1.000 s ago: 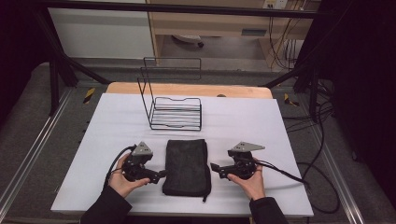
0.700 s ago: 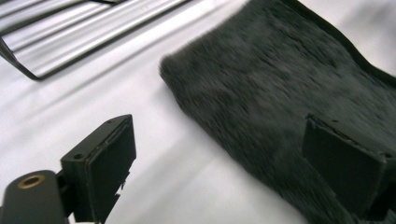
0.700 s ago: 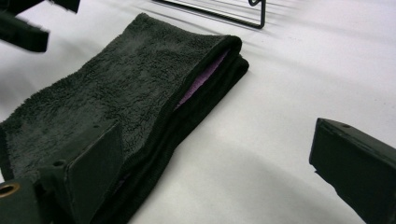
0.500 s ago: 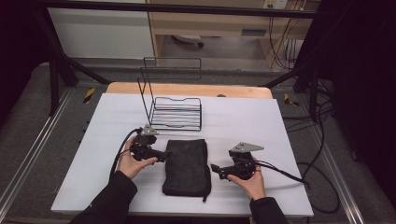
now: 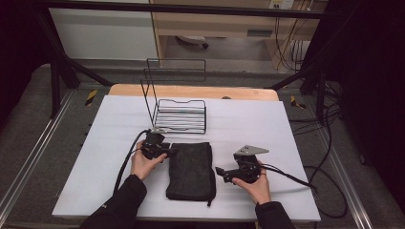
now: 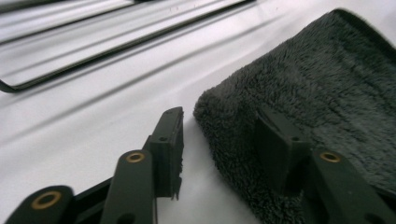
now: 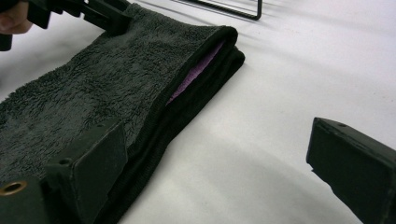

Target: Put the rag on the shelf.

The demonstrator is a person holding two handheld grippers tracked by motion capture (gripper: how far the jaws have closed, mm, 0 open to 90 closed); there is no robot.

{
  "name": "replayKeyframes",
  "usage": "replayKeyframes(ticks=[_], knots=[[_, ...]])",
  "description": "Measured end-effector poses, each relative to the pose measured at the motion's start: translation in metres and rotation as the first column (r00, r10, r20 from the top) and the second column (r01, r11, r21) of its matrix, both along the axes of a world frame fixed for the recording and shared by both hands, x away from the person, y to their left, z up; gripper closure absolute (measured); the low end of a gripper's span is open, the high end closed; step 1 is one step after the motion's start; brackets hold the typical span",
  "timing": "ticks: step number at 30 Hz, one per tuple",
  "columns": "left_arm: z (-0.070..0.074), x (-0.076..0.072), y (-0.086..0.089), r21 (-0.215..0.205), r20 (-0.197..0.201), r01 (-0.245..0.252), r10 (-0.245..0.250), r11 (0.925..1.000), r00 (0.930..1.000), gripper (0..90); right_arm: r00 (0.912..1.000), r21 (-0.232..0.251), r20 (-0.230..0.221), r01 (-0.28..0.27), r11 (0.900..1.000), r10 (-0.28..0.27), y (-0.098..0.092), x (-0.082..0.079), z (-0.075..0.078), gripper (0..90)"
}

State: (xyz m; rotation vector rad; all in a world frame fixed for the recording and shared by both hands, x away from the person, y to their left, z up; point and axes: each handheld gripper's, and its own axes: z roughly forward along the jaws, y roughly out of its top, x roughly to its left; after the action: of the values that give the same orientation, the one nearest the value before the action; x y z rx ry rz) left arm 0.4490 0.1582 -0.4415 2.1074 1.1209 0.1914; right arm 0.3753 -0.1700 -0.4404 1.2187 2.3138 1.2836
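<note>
You can see a black wire rack point(image 5: 179, 112) standing at the back of your white table point(image 5: 267, 129). Black cables point(image 5: 329, 143) lie on the floor beside it.

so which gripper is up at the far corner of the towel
The left gripper: its open jaws straddle the dark towel's far corner, near the wire rack. The right gripper sits open alongside the towel's edge.

A dark charcoal, fuzzy folded towel point(image 5: 191, 171) with a purple layer inside its fold lies on the white table point(image 5: 296, 143) between the black left gripper point(image 5: 168, 151) and black right gripper point(image 5: 220, 172), brass rivets on both, with a black wire rack point(image 5: 181, 115) beyond the left one.
</note>
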Motion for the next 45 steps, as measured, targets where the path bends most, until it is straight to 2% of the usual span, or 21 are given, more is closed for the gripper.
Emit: replayKeyframes(ticks=[7,13,19,23,26,31,34,35,38,45], knots=[[-0.002,-0.002,-0.003,-0.011,-0.024,0.015,-0.015,0.9998,0.9996,69.0,1.0000,0.011,-0.002,-0.004,1.000,0.004,0.001,0.003,0.000,4.6],[-0.004,0.001,-0.001,-0.037,-0.049,0.015,-0.017,0.9992,0.9987,73.5,0.9999,-0.005,0.011,-0.009,1.000,0.009,0.008,0.007,0.002,1.6],[-0.005,-0.001,-0.002,-0.037,-0.032,0.015,-0.016,0.9992,0.9994,74.9,0.9994,-0.027,0.016,-0.032,0.999,0.032,0.022,0.020,0.006,5.0],[-0.005,-0.002,-0.002,-0.029,-0.026,0.019,-0.020,0.9994,0.9995,75.0,0.9997,-0.002,0.019,-0.015,1.000,0.015,0.032,0.034,0.010,11.8],[-0.005,-0.002,-0.003,-0.029,-0.022,0.019,-0.020,0.9994,0.9996,74.9,1.0000,0.011,0.004,0.007,1.000,-0.007,0.040,0.048,0.010,20.4],[-0.005,-0.003,-0.004,-0.016,-0.010,0.024,-0.024,0.9996,0.9997,74.8,0.9993,-0.017,-0.017,0.033,0.999,-0.033,0.049,0.065,-0.004,32.4],[-0.005,-0.003,-0.004,-0.014,-0.006,0.024,-0.025,0.9996,0.9997,74.8,0.9989,-0.064,-0.032,0.033,0.997,-0.035,0.051,0.066,-0.011,37.7],[-0.005,-0.004,-0.005,-0.015,-0.002,0.022,-0.022,0.9996,0.9998,75.0,0.9989,-0.064,-0.032,0.031,0.997,-0.033,0.051,0.065,-0.012,39.9],[-0.005,-0.005,-0.006,-0.005,0.011,0.023,-0.023,0.9997,0.9997,75.3,0.9966,-0.048,-0.071,0.039,0.998,-0.042,0.053,0.064,-0.014,46.3],[-0.006,-0.006,-0.004,-0.014,0.019,0.028,-0.028,0.9995,0.9994,76.1,0.9911,-0.016,-0.126,0.041,0.999,-0.043,0.054,0.063,-0.013,59.7]])
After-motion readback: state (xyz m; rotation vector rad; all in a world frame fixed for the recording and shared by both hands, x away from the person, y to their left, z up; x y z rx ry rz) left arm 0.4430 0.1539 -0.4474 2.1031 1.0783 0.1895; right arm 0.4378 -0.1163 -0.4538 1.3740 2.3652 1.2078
